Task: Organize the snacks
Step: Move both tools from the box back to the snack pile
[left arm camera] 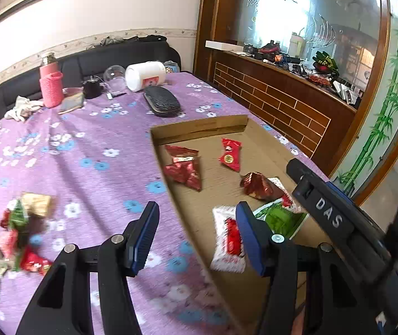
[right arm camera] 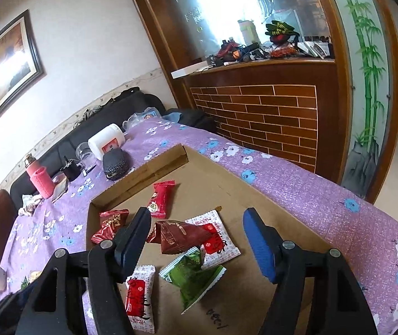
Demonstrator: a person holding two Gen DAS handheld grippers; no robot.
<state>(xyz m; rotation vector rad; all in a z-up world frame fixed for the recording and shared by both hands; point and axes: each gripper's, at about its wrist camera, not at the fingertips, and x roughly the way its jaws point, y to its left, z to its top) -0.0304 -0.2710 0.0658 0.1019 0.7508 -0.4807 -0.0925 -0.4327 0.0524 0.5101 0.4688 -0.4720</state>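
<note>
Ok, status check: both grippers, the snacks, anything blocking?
Left gripper open, empty. Right gripper open, empty, above cardboard tray. Six packets in tray; loose snack pile on tablecloth, left of tray. Nothing blocking.

Your left hand-held gripper [left arm camera: 197, 230] hangs with its jaws apart and empty over the near left wall of the cardboard tray [left arm camera: 199, 132] — wrapped snacks lie inside, while a loose snack pile [left arm camera: 17, 234] sits by the tabletop's [left arm camera: 87, 150] left edge.
</note>
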